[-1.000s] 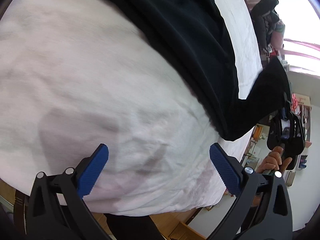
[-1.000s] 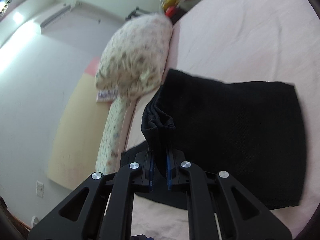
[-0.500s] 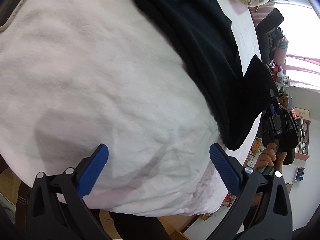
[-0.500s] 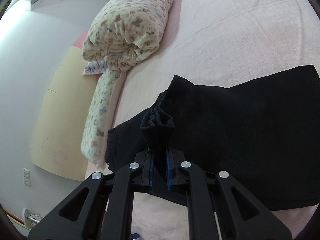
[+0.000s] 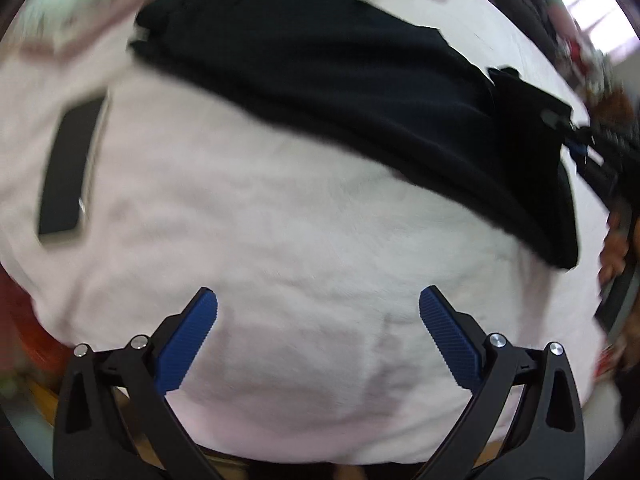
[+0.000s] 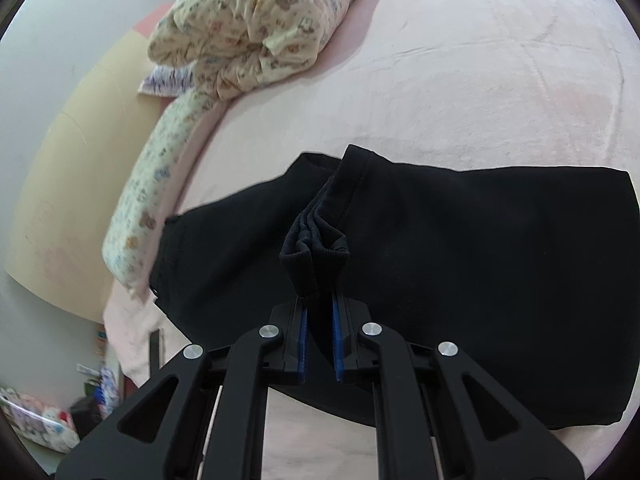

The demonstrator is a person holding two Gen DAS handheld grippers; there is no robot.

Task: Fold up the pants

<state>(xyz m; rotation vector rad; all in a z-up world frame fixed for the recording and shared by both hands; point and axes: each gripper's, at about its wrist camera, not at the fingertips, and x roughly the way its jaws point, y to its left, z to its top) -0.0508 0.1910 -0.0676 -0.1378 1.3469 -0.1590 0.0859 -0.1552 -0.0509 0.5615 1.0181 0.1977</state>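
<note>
Item: black pants [image 6: 480,280], soft matte knit, laid in a long folded band across a pale pink bedsheet [image 6: 440,80]. In the left wrist view the same pants [image 5: 320,92] are seen stretched from upper left to lower right, with bare sheet [image 5: 280,240] left open between the cloth and the near bed edge.

Right gripper [image 6: 319,344]: jaws nearly closed, a bunched ribbed hem of the pants clamped between the blue pads and lifted off the layer below. The right gripper [image 5: 576,148] is also glimpsed, blurred, at the right end of the pants.

Left gripper [image 5: 318,312]: jaws spread wide, nothing between the ridged blue pads [image 5: 188,344]; it is held over bare sheet, well apart from the pants.

Other entries: a flat dark rectangular object [image 5: 70,168], possibly a phone, lying on the sheet at left; a rolled printed quilt [image 6: 256,28], puffy and wrinkled, at the far side of the bed beside a long printed pillow [image 6: 152,184]. No containers are seen.
</note>
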